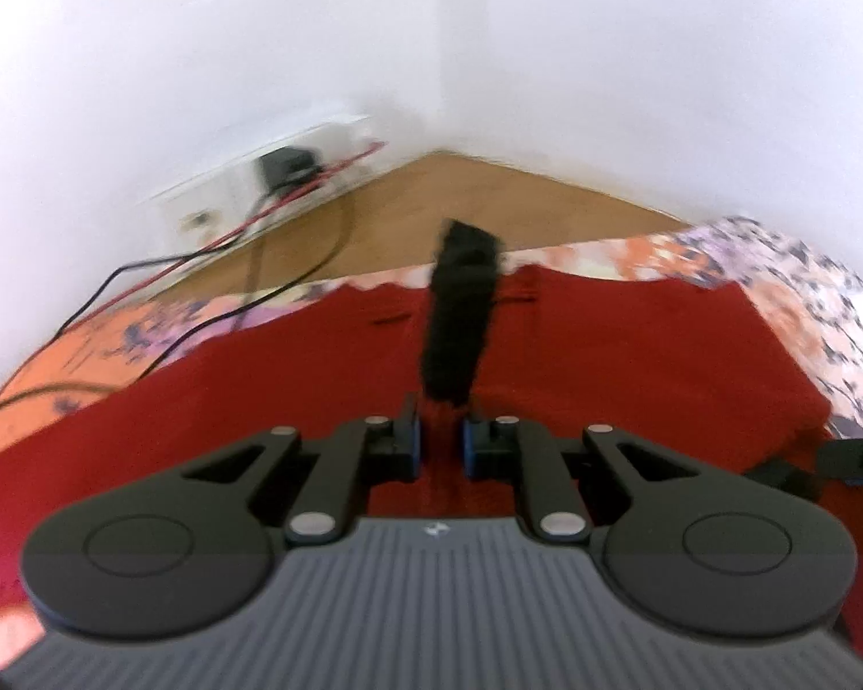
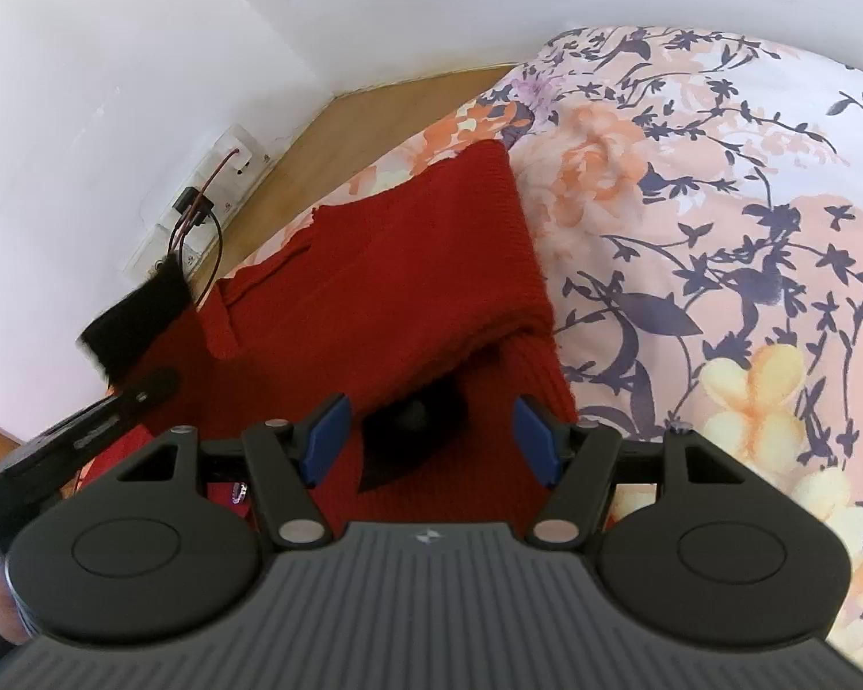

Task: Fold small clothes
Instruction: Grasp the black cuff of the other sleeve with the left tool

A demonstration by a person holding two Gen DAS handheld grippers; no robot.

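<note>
A narrow black cloth (image 1: 460, 310) sticks out forward from between the fingertips of my left gripper (image 1: 442, 443), which is shut on its near end. The right wrist view shows that black cloth (image 2: 135, 322) lifted at the left gripper's tip (image 2: 144, 388). Below lies a red knitted garment (image 1: 633, 356), spread on the bed. My right gripper (image 2: 431, 437) stands open above the red garment (image 2: 397, 264), nothing between its blue pads (image 2: 328, 431). Another dark piece (image 2: 411, 431) shows in the shadow under a raised red fold, between the open fingers.
The floral bedspread (image 2: 719, 241) extends to the right and far side. Beyond the bed edge are a wooden floor (image 1: 460, 195), white walls, and a wall socket strip (image 1: 282, 172) with red and black cables (image 1: 213, 241) trailing onto the bed.
</note>
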